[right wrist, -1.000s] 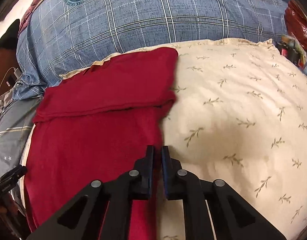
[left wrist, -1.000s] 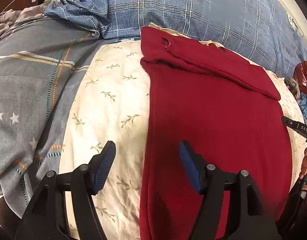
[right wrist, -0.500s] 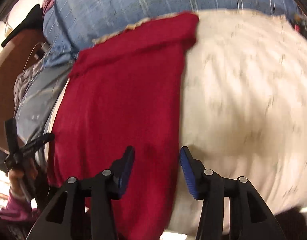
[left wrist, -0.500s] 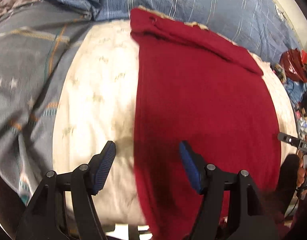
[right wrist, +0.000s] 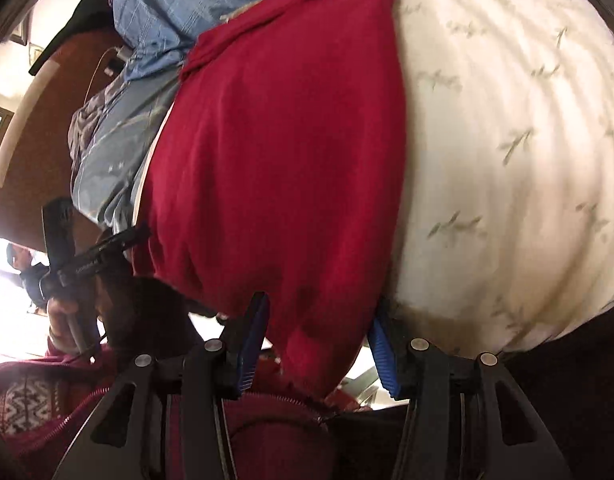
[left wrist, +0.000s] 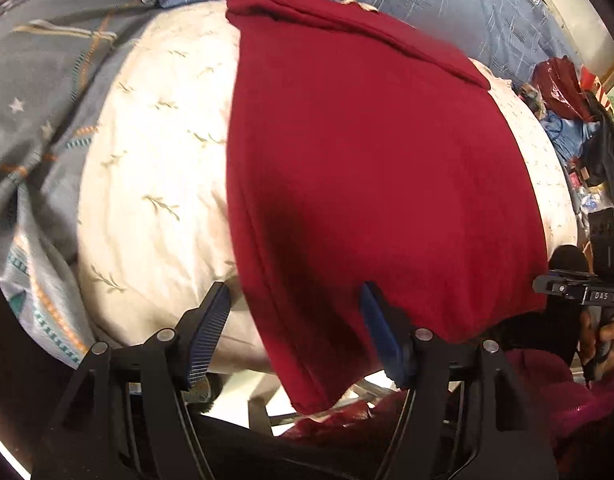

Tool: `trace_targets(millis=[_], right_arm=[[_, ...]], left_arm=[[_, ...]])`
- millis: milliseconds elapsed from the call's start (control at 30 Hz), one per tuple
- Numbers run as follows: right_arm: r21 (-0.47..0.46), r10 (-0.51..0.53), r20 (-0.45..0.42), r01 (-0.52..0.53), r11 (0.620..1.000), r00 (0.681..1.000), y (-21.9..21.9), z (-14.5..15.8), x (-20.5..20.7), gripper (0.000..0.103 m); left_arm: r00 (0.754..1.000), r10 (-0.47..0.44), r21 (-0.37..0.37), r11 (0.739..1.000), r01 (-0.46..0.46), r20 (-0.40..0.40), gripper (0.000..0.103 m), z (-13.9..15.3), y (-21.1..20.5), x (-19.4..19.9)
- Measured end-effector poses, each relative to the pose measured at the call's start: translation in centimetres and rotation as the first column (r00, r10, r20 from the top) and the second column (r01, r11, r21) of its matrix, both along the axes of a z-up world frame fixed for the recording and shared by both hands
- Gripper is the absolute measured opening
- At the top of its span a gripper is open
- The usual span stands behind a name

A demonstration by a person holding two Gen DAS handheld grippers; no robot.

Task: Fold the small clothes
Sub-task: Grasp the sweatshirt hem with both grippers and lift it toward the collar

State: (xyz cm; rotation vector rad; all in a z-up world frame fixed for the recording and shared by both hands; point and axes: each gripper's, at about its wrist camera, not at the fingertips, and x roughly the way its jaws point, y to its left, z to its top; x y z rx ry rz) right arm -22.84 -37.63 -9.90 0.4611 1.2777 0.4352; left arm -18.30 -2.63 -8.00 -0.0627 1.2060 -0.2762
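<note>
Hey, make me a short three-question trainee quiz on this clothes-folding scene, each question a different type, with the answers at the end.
1. True or false: the left tongs are clamped on the red garment.
2. Multiple choice: what does the red garment lie on? A) a wooden table B) a cream leaf-print quilt C) a tiled floor
3. Fill in: the garment's near corner, hanging over the bed edge, sits between the pads of the ____ tongs.

Key
1. False: both pads stand apart, one over the quilt, one over the garment.
2. B
3. Right: its jaws have just been opening and do not press the cloth.
</note>
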Motion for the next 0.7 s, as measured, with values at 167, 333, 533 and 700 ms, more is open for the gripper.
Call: trace_targets(millis=[167, 333, 533, 700], right_arm=[[0.0, 0.018, 0.002, -0.018, 1.0, 1.0, 0.38, 0.15, 0.34, 0.049], [-0.013, 0.028, -0.006, -0.028, 1.0, 1.0, 0.82, 0.12, 0.56, 0.05], [-0.042, 0.021, 0.004, -0.021, 0.999, 1.0, 0.51, 0.75, 0.57, 0.05], [-0.048, 0.009, 0.014, -0.009, 0.999, 1.0, 0.65, 0.53, 0.35, 0.037]], left_arm=[[1.0, -0.002, 0.018, 1.0, 0.002, 0.003, 0.066, -0.14, -0.32, 0.15], [1.0, -0.004, 0.037, 0.999, 0.004, 0.005, 0.066, -0.21, -0.56, -0.05], [1.0, 0.003, 0.035, 0.999, -0.002, -0.006, 0.066, -0.06, -0.39, -0.4], [1.0, -0.001, 0.027, 1.0, 0.001, -0.017, 0.067, -0.15, 0.0, -0.63]])
